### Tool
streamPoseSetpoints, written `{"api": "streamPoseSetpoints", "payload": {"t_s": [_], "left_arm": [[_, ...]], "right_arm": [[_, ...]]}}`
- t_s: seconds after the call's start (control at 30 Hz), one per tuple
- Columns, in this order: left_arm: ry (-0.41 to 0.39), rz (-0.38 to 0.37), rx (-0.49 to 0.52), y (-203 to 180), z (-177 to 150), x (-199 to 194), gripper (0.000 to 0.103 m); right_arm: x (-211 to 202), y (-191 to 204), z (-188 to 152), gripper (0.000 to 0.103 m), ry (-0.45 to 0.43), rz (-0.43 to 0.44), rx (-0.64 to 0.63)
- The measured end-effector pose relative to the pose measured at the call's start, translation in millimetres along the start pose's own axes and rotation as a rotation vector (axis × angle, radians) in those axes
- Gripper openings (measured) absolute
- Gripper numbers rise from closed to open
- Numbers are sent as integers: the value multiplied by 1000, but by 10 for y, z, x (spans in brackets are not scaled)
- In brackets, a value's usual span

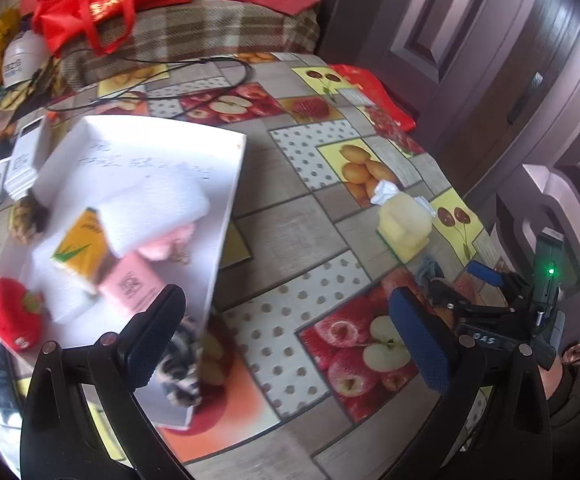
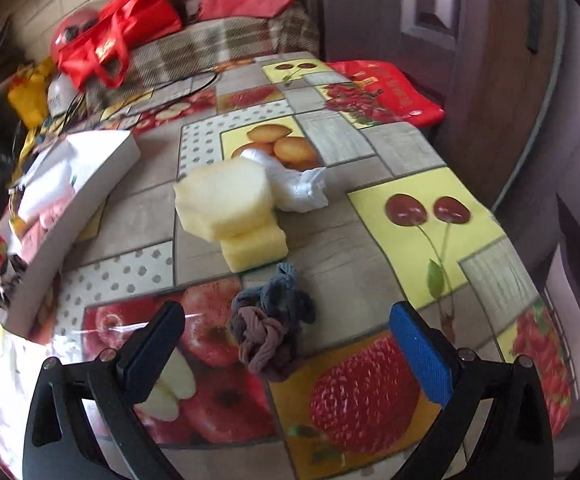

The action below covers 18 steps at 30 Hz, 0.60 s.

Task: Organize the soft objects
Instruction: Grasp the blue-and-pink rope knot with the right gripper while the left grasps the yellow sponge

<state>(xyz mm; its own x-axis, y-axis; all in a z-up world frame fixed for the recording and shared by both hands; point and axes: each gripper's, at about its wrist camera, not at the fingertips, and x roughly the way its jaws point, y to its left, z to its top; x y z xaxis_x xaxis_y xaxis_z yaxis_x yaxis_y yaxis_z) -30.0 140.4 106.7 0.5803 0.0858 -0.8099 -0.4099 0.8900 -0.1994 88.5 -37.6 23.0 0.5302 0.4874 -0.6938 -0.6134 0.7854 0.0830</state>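
The right gripper (image 2: 286,344), jaws spread and empty, lines up on the socks (image 2: 270,328), likely bound for the box (image 1: 226,184). The left gripper (image 1: 286,332) hangs open too.

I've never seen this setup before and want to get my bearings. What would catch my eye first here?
First the loud fruit-print tablecloth, covering the whole table. On it, straight ahead of the open right gripper, lies a knotted bundle of grey and brown socks, with pale yellow sponges stacked just beyond. To the left a white box holds tissue packs and soft things, a red plush strawberry at its near corner.
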Motion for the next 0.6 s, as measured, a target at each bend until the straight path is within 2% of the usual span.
{"api": "streamPoseSetpoints", "payload": {"t_s": [0.07, 0.1, 0.13, 0.2, 0.27, 0.3, 0.33, 0.43, 0.6], "left_arm": [[10, -7, 20, -124, 52, 119, 103], [14, -12, 28, -202, 88, 197, 103], [19, -16, 33, -245, 109, 247, 103], [31, -33, 51, -387, 175, 412, 103], [44, -41, 70, -525, 234, 568, 103], [51, -44, 78, -581, 262, 647, 103], [62, -48, 89, -671, 291, 759, 103], [88, -54, 126, -897, 347, 1008, 103], [92, -11, 189, -1238, 409, 1335, 102]], "right_arm": [[86, 13, -12, 79, 19, 4, -26], [129, 17, -16, 64, 27, 10, -37], [183, 21, -21, 57, 44, 27, -47], [251, 8, -27, 54, 63, 65, -55], [254, 11, -61, 47, 60, 87, -87], [246, 9, -75, 37, 59, 103, -104], [241, 4, -76, 33, 61, 122, -112], [206, -87, -119, 29, 74, 186, -113], [159, -352, -175, 29, 78, 214, -46]]}}
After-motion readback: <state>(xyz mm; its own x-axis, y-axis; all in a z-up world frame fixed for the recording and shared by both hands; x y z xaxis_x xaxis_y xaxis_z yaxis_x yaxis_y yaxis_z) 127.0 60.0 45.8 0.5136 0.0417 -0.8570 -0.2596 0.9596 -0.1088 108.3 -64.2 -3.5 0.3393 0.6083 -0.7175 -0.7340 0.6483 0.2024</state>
